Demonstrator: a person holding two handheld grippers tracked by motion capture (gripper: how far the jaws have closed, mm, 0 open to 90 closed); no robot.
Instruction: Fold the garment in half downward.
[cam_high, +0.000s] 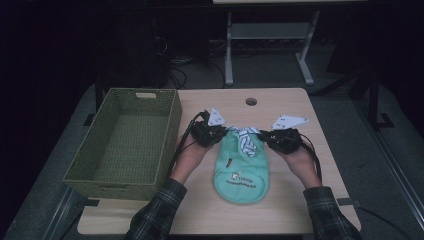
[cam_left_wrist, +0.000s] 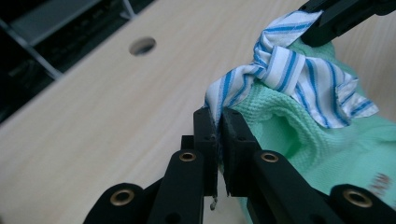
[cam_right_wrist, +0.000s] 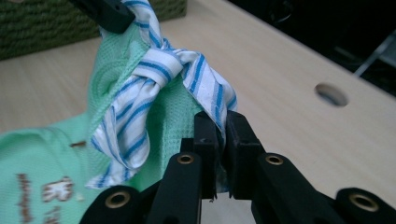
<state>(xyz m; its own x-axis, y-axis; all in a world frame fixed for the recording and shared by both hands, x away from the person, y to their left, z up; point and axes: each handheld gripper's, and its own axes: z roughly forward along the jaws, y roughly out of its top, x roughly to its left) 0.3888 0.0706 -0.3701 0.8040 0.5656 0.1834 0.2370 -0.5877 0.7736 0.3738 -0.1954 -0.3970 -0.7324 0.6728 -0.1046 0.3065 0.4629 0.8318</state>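
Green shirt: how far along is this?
Done: the green shirt lies flat on the table, striped tie knotted at its collar. In hand: left gripper and right gripper each pinch a collar corner. Left: probably folding it or moving it to the basket, which holds nothing yet.

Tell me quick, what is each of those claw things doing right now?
Left gripper: closed, pinching one end of the striped collar of the small green shirt.
Right gripper: closed, pinching the collar's other end.
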